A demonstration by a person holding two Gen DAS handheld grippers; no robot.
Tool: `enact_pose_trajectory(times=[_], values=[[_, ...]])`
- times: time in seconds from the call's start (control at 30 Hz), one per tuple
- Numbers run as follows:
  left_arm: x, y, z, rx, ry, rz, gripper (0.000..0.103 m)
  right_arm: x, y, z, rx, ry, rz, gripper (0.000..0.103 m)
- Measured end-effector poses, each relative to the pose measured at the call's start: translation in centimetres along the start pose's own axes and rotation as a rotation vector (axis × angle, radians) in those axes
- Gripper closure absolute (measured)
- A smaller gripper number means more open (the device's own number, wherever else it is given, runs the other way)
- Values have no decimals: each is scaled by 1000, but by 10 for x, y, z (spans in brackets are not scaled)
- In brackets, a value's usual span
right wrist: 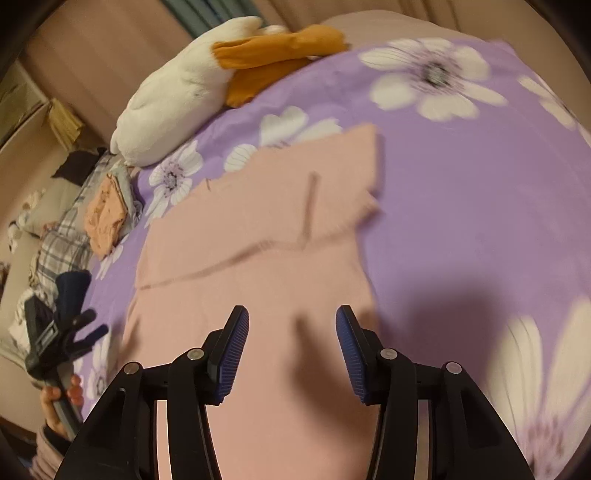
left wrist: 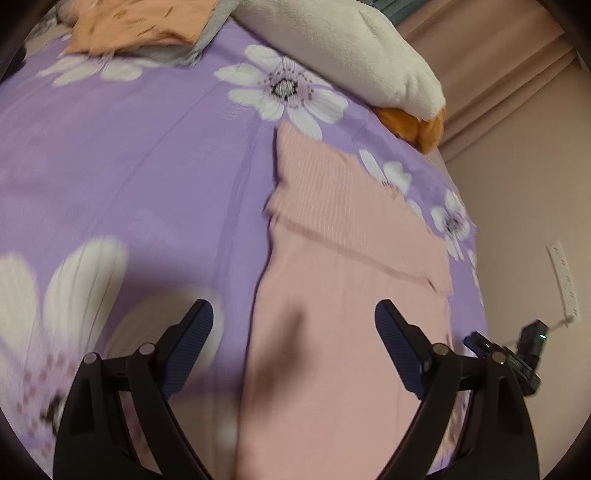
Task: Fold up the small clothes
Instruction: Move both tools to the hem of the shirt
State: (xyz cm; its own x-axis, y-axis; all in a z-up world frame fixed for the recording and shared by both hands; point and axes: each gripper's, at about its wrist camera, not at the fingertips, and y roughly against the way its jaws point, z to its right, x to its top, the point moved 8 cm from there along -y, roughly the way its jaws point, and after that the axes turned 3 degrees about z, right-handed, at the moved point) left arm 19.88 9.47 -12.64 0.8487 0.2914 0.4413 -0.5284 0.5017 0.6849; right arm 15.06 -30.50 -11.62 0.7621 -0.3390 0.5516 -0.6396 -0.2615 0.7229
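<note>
A pink ribbed garment lies flat on the purple flowered bedsheet, with its far part folded over in a second layer. In the left wrist view my left gripper hovers above the garment's near left edge, jaws wide apart and nothing between the pads. In its own view my right gripper stands open over the garment's near part, pads clear of the cloth. The right wrist view also shows the left gripper at the far left, held by a hand.
A white plush duck with orange parts lies at the bed's far edge. A folded orange garment rests on grey cloth beyond. Plaid fabric lies off to the left. A white power strip lies past the bed's right edge.
</note>
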Motion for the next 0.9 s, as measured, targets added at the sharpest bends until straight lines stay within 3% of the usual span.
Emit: enact_pose_trajectory(times=[0.17, 0.33, 0.43, 0.63, 0.9], values=[[-41, 19, -16, -98, 76, -60, 14, -40, 26, 35, 7, -108, -17, 54], [-75, 21, -19, -184, 143, -86, 14, -74, 38, 51, 89, -221, -43, 54], [-86, 23, -13, -216, 141, -77, 14, -93, 34, 50, 139, -261, -78, 54], [-112, 29, 2, -246, 81, -147, 15, -117, 38, 37, 210, -273, -121, 54], [-150, 44, 12, -281, 40, -207, 15, -149, 46, 22, 248, -234, -186, 54]])
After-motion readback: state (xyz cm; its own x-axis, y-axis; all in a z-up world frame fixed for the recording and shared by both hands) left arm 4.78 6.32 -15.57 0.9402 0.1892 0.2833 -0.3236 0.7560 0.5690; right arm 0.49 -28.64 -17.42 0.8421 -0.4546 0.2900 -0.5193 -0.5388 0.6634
